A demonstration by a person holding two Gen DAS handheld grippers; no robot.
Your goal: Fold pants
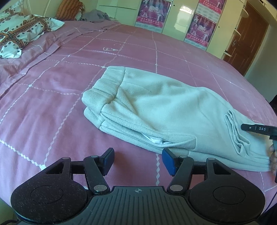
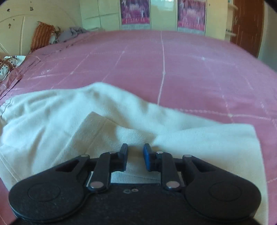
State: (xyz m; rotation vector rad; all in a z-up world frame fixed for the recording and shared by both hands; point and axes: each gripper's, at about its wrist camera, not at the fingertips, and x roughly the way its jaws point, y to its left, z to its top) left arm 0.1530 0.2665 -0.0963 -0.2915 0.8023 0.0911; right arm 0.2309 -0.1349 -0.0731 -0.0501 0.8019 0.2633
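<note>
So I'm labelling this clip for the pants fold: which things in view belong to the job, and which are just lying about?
Belongs to the job:
- cream pants
- left gripper, open, near the pants
- right gripper, open over the pants

Just lying about:
- patterned pillow
- striped cushion
- grey garment
- posters

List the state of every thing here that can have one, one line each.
pants: folded into a layered bundle, lying flat on the bedspread
left gripper: open, empty, just short of the pants' near edge
right gripper: open, empty, over the pants' cloth
bedspread: spread over the bed, creased near the pillow
pillow: rumpled, at the head of the bed
wooden door: appears shut
</note>
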